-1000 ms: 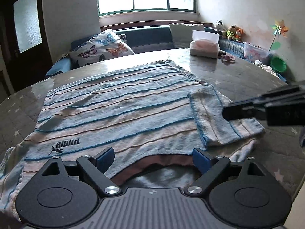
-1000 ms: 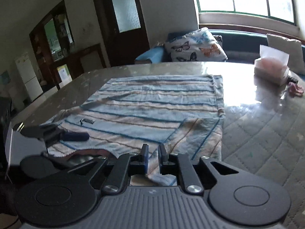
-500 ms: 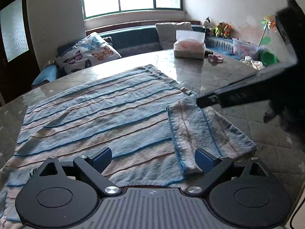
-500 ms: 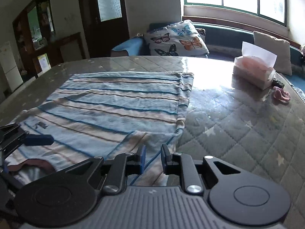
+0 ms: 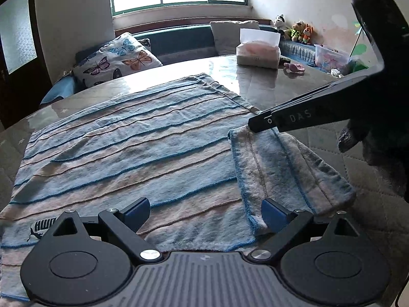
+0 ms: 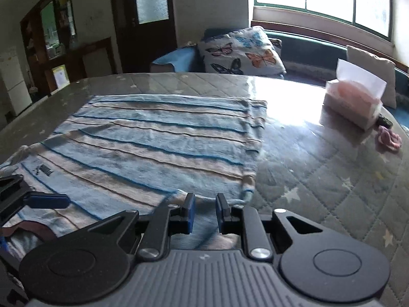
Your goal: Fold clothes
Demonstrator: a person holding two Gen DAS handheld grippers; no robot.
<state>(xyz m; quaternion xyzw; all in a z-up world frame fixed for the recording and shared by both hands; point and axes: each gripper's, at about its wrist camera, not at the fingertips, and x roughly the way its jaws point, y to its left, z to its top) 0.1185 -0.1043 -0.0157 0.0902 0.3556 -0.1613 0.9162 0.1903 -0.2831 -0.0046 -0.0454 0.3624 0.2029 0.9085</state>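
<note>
A blue and beige striped T-shirt (image 5: 127,153) (image 6: 153,140) lies flat on the table, its logo (image 5: 42,226) near my left gripper. One sleeve (image 5: 281,168) (image 6: 245,192) is folded inward over the body. My left gripper (image 5: 205,209) is open, low over the shirt's near edge, and its blue finger (image 6: 48,200) shows in the right wrist view. My right gripper (image 6: 205,199) (image 5: 255,125) has its fingers almost together, tips at the sleeve's far edge. I see no cloth clamped between them. A gloved hand (image 5: 370,140) holds it.
The table has a grey quilted cover (image 6: 332,192). A tissue box (image 5: 257,53) (image 6: 355,105) and a small pink item (image 5: 294,66) (image 6: 388,140) sit at the far right. A butterfly pillow (image 5: 117,61) lies on the bench behind the table.
My right gripper has slid forward over the folded sleeve to its far edge, its finger gap unchanged. The left gripper has shifted towards the sleeve; the collar has left its view.
</note>
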